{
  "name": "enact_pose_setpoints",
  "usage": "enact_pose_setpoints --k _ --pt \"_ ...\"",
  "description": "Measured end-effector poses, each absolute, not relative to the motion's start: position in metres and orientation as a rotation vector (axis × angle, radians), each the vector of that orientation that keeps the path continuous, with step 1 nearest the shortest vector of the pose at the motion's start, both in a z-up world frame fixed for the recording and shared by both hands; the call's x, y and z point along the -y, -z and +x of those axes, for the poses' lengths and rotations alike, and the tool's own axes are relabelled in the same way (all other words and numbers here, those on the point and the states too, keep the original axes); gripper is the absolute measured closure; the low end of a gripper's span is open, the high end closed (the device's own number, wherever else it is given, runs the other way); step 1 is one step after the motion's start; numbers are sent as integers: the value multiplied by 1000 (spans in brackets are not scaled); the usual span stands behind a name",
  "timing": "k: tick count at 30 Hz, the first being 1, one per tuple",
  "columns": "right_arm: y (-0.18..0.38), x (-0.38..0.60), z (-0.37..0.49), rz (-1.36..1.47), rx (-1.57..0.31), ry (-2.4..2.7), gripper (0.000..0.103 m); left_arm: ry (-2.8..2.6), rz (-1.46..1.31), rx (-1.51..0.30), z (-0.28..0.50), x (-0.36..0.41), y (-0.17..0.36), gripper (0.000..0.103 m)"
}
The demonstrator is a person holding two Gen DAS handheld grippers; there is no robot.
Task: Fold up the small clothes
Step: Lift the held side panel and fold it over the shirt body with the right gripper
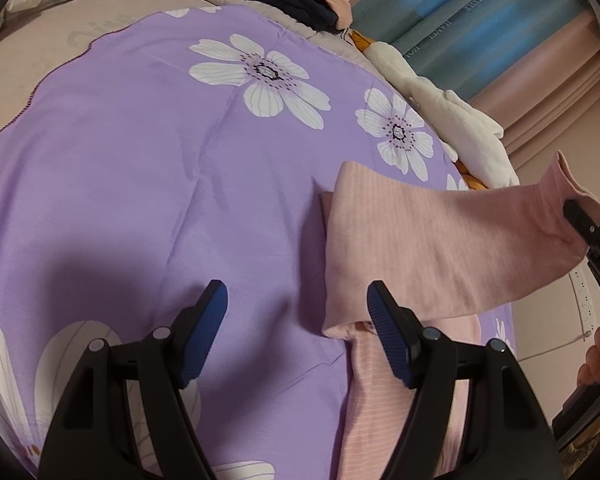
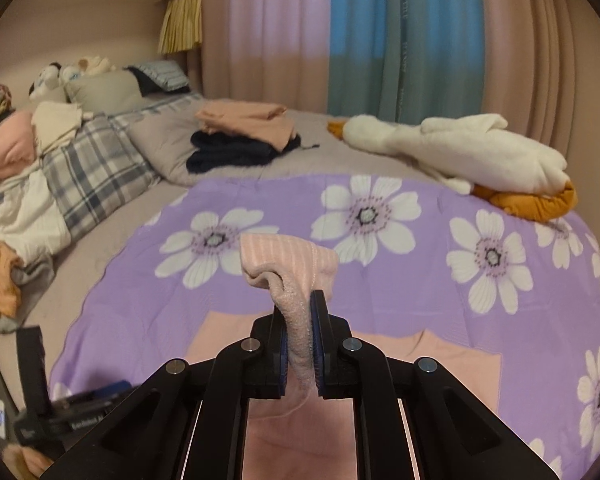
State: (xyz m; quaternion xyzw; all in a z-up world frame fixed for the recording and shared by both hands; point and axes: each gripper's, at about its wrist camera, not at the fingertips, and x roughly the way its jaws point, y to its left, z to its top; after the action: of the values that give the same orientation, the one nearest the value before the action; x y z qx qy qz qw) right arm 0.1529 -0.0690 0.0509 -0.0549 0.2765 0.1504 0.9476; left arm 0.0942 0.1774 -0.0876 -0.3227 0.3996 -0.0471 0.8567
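A pink ribbed garment (image 1: 420, 240) lies on the purple flowered blanket (image 1: 140, 160). My right gripper (image 2: 300, 336) is shut on the garment's cuffed sleeve end (image 2: 296, 276) and holds it lifted above the rest of the garment (image 2: 440, 356). In the left wrist view the right gripper (image 1: 580, 220) shows at the right edge, pinching the raised sleeve. My left gripper (image 1: 296, 312) is open and empty, low over the blanket, with its right finger (image 1: 388, 332) beside the garment's lower fold.
A white plush goose (image 2: 460, 152) lies along the far right of the bed. Folded peach and navy clothes (image 2: 244, 136) sit stacked beyond the blanket. Plaid bedding (image 2: 80, 168) and loose clothes lie at the left. Curtains (image 2: 380, 40) hang behind.
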Motion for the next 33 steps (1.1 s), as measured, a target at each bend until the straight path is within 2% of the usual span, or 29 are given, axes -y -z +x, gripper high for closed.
enact_pose_setpoints --k 14,33 --pt "-51 118 165 -15 -567 -213 92 127 -632 -868 99 -157 88 32" --pt "-3 183 188 148 -674 -203 92 127 -498 -948 118 -97 75 35"
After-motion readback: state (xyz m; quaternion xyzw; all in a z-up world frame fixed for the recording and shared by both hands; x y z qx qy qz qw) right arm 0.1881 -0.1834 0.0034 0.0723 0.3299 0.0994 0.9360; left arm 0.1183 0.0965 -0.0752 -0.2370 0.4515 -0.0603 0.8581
